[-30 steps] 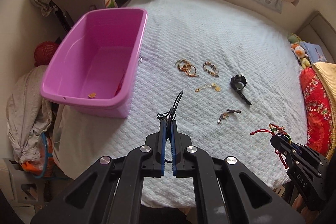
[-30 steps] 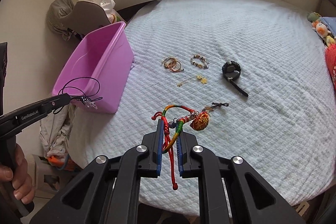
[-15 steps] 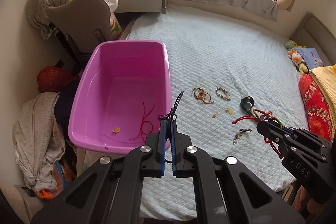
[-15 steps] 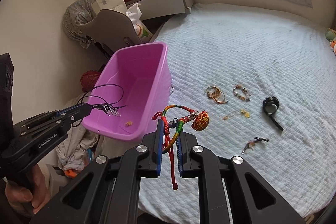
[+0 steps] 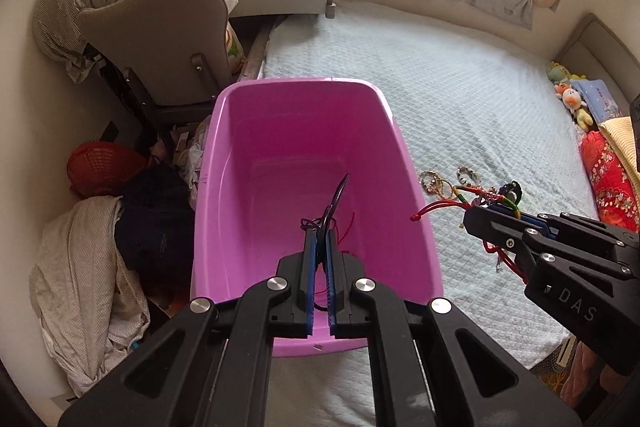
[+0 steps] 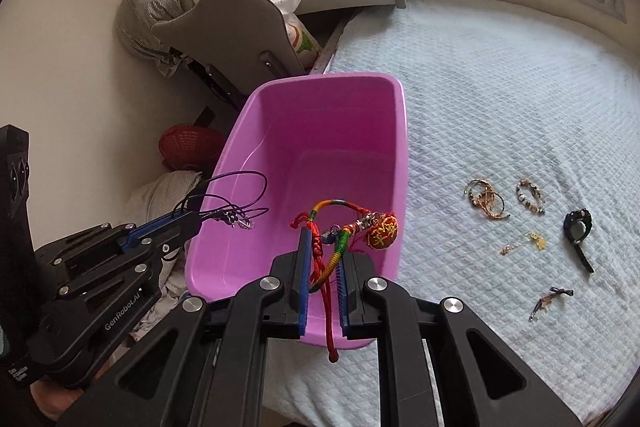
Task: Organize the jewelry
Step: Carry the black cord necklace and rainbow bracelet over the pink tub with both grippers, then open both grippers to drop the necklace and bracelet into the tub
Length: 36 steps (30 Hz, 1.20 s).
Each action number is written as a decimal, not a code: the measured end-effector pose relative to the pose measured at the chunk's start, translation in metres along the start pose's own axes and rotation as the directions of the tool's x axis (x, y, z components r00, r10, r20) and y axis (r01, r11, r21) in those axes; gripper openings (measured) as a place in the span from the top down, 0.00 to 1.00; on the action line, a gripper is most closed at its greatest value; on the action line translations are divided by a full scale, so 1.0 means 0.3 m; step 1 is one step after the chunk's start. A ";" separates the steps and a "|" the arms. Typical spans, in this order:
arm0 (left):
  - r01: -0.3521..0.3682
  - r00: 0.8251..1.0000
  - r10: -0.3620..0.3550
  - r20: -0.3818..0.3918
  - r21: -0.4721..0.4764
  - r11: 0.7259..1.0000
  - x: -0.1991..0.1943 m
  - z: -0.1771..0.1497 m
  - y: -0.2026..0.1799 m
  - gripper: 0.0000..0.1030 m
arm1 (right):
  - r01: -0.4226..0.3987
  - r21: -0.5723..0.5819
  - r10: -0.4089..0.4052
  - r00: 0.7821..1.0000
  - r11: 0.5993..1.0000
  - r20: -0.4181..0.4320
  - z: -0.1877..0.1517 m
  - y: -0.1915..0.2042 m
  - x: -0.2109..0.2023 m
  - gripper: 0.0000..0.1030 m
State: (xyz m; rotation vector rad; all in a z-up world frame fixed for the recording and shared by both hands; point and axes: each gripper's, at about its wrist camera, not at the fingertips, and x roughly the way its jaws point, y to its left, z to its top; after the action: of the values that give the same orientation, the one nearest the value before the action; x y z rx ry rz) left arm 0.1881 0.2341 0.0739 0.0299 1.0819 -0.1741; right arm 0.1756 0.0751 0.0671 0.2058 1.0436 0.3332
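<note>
Left tool (image 5: 319, 239) pressed together on a thin black cord necklace (image 6: 236, 205), loops and small clear pendant dangling just past the tips, directly over the open pink plastic bin (image 5: 256, 131) below and ahead, likely so a release drops the cord straight inside. Right tool (image 6: 323, 251) pinching a multicoloured braided cord charm with a red-and-gold embroidered ball (image 6: 382, 230), red tail hanging down between the fingers (image 6: 303, 259), poised over the near right corner of the same bin, apparently for the same reason. Inside the bin, beneath the left tool, a thin red string (image 5: 348, 223) already on the bottom. On the pale quilted bed (image 6: 500, 99), well to the right of the right tool: tangled gold bangles (image 6: 486, 199), a beaded bracelet (image 6: 530, 195), a black wristwatch (image 6: 578, 231), a small gold chain piece (image 6: 522, 243) and a little dark charm (image 6: 548, 301), not yet sorted. Nothing between either tool and the bin opening; only snag risk, by the look of it, the loose loops catching on the bin's rim or the fingers at release.
</note>
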 end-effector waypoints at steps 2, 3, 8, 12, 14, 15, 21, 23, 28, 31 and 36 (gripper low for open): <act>0.003 1.000 -0.003 -0.015 -0.003 1.000 0.033 0.000 0.031 0.95 | 0.010 -0.010 -0.010 1.000 1.000 -0.023 0.016 0.027 0.046 0.89; 0.005 1.000 -0.005 -0.025 -0.008 1.000 0.051 -0.001 0.046 0.95 | 0.013 -0.011 -0.013 0.999 1.000 -0.036 0.021 0.036 0.070 0.89; -0.004 0.998 0.001 -0.070 -0.034 0.999 0.136 0.004 0.102 0.95 | 0.032 -0.022 -0.034 0.995 0.999 -0.097 0.035 0.063 0.169 0.89; -0.029 0.993 0.025 -0.112 -0.032 0.999 0.205 0.007 0.105 0.95 | 0.054 -0.029 -0.058 0.987 0.998 -0.148 0.034 0.063 0.241 0.89; -0.034 0.991 0.029 -0.128 -0.035 0.999 0.233 0.008 0.109 0.95 | 0.057 -0.026 -0.061 0.984 0.998 -0.165 0.030 0.058 0.265 0.89; -0.039 0.990 0.034 -0.135 -0.037 0.999 0.244 0.009 0.112 0.95 | 0.059 -0.025 -0.063 0.983 0.998 -0.172 0.030 0.056 0.275 0.89; -0.051 0.986 0.042 -0.160 -0.055 0.997 0.273 0.007 0.137 0.84 | 0.069 -0.020 -0.071 0.979 0.997 -0.193 0.038 0.044 0.296 0.84; -0.073 0.986 0.064 -0.154 -0.053 0.996 0.270 0.004 0.143 0.62 | 0.078 -0.034 -0.083 0.979 0.996 -0.185 0.041 0.046 0.292 0.81; -0.076 0.989 0.065 -0.134 -0.084 0.994 0.255 0.005 0.164 0.39 | 0.083 -0.019 -0.085 0.981 0.996 -0.173 0.045 0.029 0.278 0.72; -0.086 0.987 0.072 -0.146 -0.091 0.992 0.259 0.008 0.167 0.39 | 0.087 -0.003 -0.086 0.981 0.996 -0.171 0.045 0.017 0.269 0.72; -0.096 0.986 0.083 -0.142 -0.092 0.991 0.249 0.006 0.156 0.39 | 0.089 0.005 -0.086 0.982 0.996 -0.171 0.035 0.007 0.257 0.72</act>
State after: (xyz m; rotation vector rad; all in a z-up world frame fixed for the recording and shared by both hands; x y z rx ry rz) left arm 0.2311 0.2707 0.0061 0.0019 1.2233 -0.0378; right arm 0.2198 0.1052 0.0103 0.1440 1.2202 0.2679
